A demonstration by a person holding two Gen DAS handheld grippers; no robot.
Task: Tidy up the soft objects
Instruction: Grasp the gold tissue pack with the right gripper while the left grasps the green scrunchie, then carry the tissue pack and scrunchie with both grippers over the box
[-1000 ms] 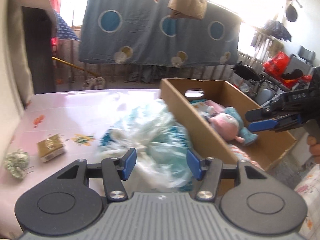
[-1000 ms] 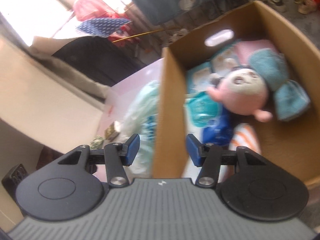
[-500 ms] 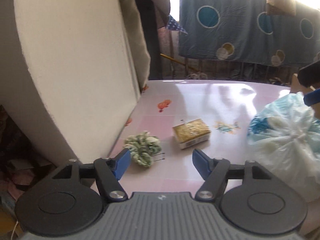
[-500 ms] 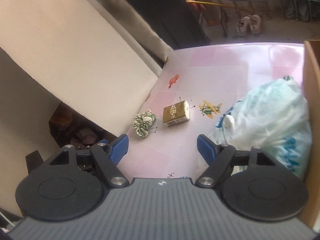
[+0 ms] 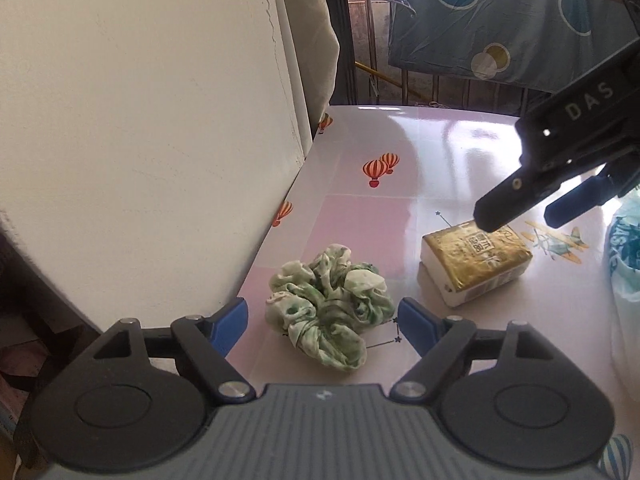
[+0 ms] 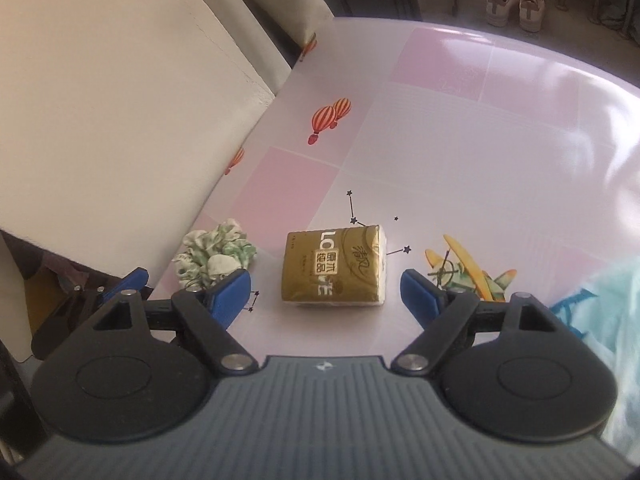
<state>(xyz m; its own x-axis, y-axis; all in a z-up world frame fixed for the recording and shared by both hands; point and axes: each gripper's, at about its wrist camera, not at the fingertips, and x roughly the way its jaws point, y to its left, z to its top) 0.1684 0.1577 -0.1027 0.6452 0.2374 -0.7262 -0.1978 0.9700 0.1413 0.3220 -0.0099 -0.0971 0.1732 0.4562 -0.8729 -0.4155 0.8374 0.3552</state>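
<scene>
Both tools hovering spread over the worktop [image 6: 500,128]
Left tool [image 5: 322,318], jaws just widening, is framing the scrunchie [image 5: 326,306]; right tool [image 6: 326,288], likewise widening, is framing the tissue pack [image 6: 334,266], neither touching.

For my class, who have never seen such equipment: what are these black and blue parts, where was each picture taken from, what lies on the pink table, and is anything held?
No robot: a person holds one hand-held gripper in each hand, each carrying a camera looking along its blue fingers. The left hand-held gripper view frames a green scrunchie; the right hand-held gripper view frames a gold tissue pack. Both lie on the pink table, beside a plastic bag. Both grippers have just been opening; nothing is held.
</scene>
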